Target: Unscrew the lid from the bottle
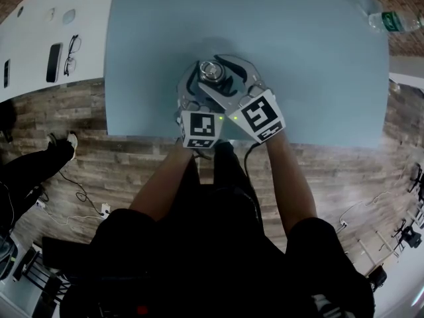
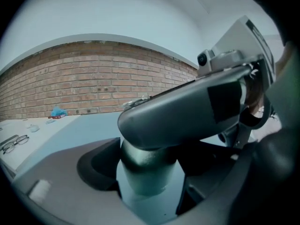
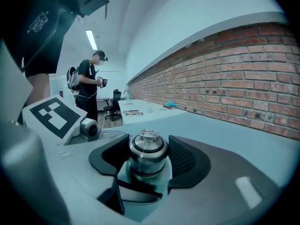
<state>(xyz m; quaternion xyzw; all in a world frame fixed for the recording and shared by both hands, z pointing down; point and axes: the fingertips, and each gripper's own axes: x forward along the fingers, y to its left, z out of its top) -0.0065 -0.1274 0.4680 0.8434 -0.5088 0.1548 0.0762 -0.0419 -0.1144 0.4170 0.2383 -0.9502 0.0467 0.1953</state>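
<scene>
A steel bottle stands near the front edge of the blue-grey table (image 1: 311, 65), and its ringed metal lid (image 1: 212, 70) faces up. My left gripper (image 1: 205, 86) comes in low, with both pads against the bottle's body (image 2: 145, 172). My right gripper (image 1: 220, 71) sits higher and crosses over the left one. Its ribbed pads (image 3: 185, 158) press on either side of the lid (image 3: 148, 149). One of its grey fingers (image 2: 187, 116) spans the left gripper view above the body. The left gripper's marker cube (image 3: 51, 116) shows in the right gripper view.
A plastic water bottle (image 1: 391, 22) lies at the table's far right corner. A white table at the left holds glasses (image 1: 73, 45) and a phone (image 1: 54, 61). A brick wall (image 3: 243, 78) runs behind. A person (image 3: 89, 83) stands further off, and someone's leg (image 1: 40, 161) is at the left.
</scene>
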